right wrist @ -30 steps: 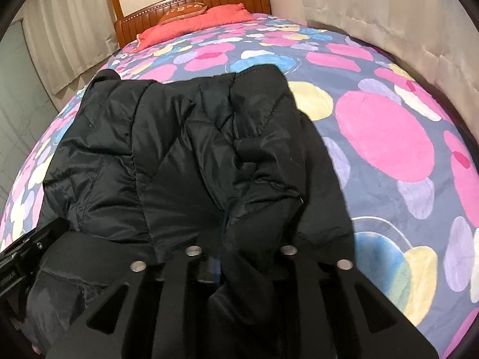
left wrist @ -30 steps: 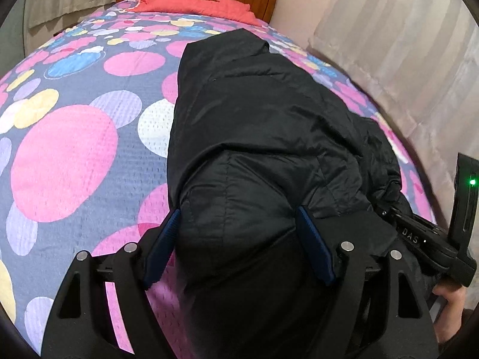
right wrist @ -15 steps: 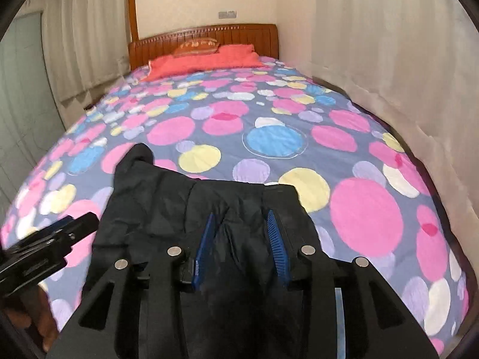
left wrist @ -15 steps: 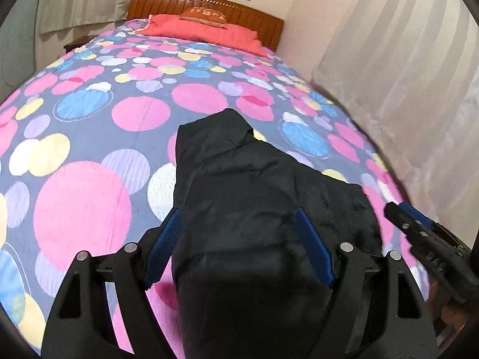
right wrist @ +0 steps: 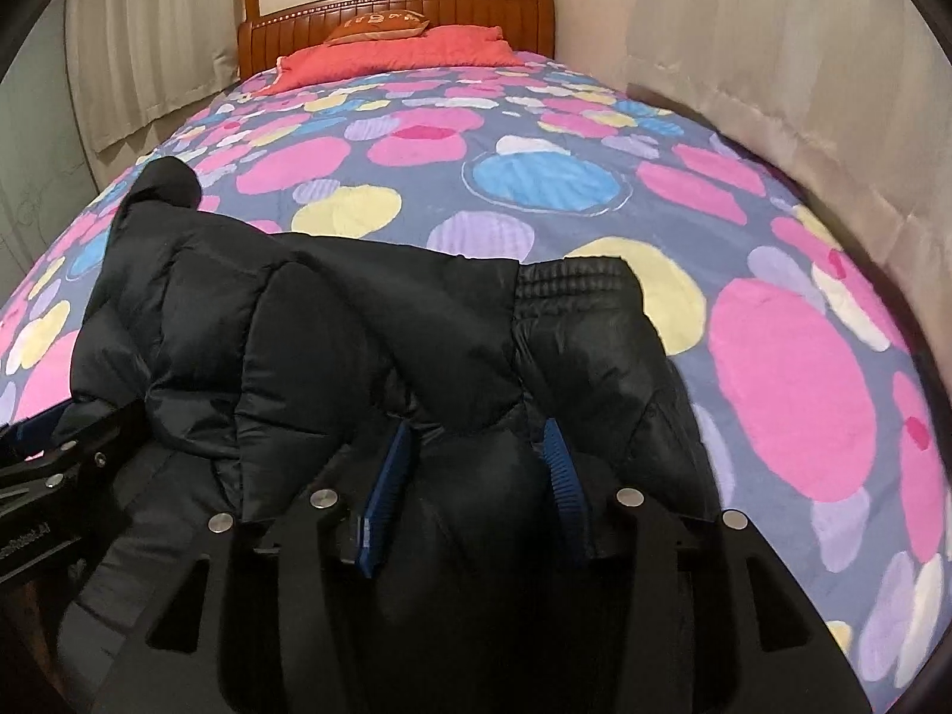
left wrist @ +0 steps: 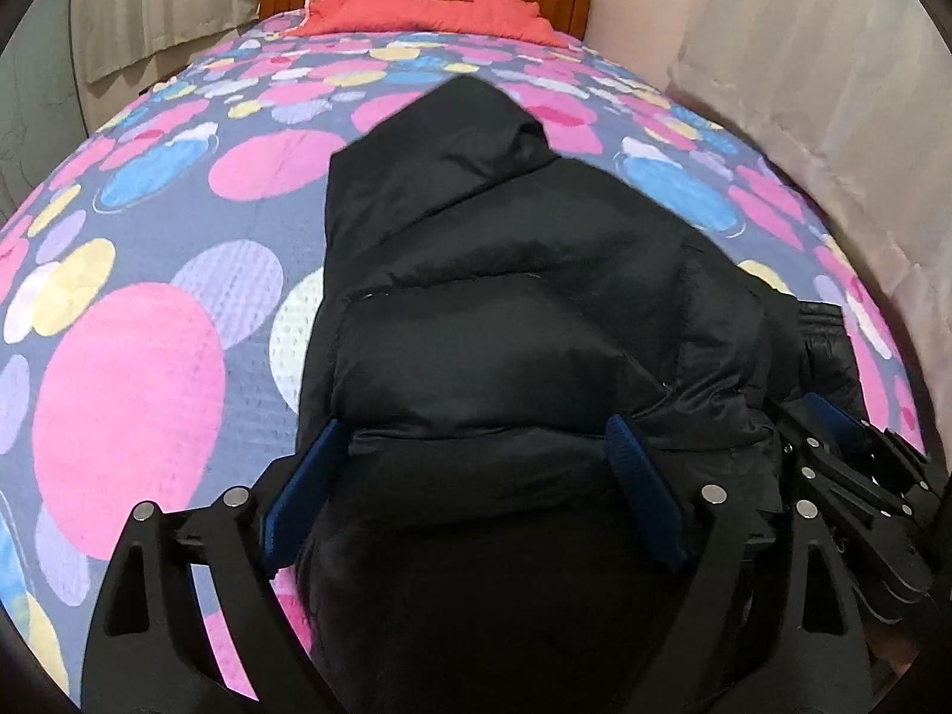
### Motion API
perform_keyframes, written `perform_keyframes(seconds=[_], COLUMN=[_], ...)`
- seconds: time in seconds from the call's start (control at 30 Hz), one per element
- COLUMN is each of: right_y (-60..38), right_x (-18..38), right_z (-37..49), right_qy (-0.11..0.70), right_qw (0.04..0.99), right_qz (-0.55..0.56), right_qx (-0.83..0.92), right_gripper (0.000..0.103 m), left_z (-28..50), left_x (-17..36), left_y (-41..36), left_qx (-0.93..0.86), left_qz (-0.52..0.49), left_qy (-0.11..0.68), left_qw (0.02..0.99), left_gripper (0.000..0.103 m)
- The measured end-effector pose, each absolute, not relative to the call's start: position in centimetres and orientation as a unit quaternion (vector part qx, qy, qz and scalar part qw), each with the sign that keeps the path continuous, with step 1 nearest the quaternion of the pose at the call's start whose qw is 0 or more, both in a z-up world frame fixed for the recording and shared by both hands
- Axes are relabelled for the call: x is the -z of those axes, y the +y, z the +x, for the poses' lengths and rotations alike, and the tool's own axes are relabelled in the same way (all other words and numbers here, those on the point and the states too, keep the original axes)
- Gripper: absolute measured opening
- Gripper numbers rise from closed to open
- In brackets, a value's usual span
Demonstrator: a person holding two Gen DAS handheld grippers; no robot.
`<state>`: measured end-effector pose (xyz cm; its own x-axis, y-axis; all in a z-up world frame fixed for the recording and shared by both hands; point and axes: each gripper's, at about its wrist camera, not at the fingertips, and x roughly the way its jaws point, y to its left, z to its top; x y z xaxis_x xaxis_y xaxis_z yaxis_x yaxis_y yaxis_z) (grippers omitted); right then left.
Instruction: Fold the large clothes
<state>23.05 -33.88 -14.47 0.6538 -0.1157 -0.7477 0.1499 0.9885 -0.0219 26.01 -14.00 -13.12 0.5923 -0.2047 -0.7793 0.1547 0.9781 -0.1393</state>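
A black puffer jacket lies bunched on the spotted bedspread, hood pointing toward the headboard. My left gripper straddles its thick near fold. The jaws are opening, with the padded bulk between the blue pads. In the right wrist view the jacket shows an elastic cuff at its far right edge. My right gripper has a ridge of jacket fabric between its pads, and its jaws are opening too. The grippers sit side by side: the right gripper and the left gripper each show in the other's view.
The bedspread stretches far ahead to a red pillow and a wooden headboard. Pale curtains hang close along the bed's right side. More curtains hang at the left.
The right gripper's pads, shut tight on fabric a second ago, have spread apart. The left pads stand a little wider. Both views drew back from the jacket, then came close again.
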Motion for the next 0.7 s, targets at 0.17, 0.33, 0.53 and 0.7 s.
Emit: perform_keyframes(seconds=[0.17,0.33,0.53,0.7], right_y=[-33.5,-33.5,-33.4,-33.2], right_x=[15.7,16.2,16.4,16.4], right_z=[23.1,23.1,23.2,23.2], right_qy=[0.398,0.395,0.390,0.386], right_qw=[0.913,0.914,0.916,0.918], right_qz=[0.018,0.019,0.014,0.010], right_qx=[0.082,0.084,0.089,0.093], right_gripper=[0.047,0.047,0.047,0.047], left_z=[26.3,26.5,26.4,26.2], left_x=[14.3,14.8,15.2,15.4], left_y=[-14.4,-14.5,-14.7,-14.7], left_qx=[0.088,0.087,0.086,0.086], left_qz=[-0.013,-0.008,-0.008,-0.008], left_qy=[0.437,0.436,0.431,0.427], left_qw=[0.895,0.896,0.898,0.900], left_gripper=[0.090,0.090,0.090,0.090])
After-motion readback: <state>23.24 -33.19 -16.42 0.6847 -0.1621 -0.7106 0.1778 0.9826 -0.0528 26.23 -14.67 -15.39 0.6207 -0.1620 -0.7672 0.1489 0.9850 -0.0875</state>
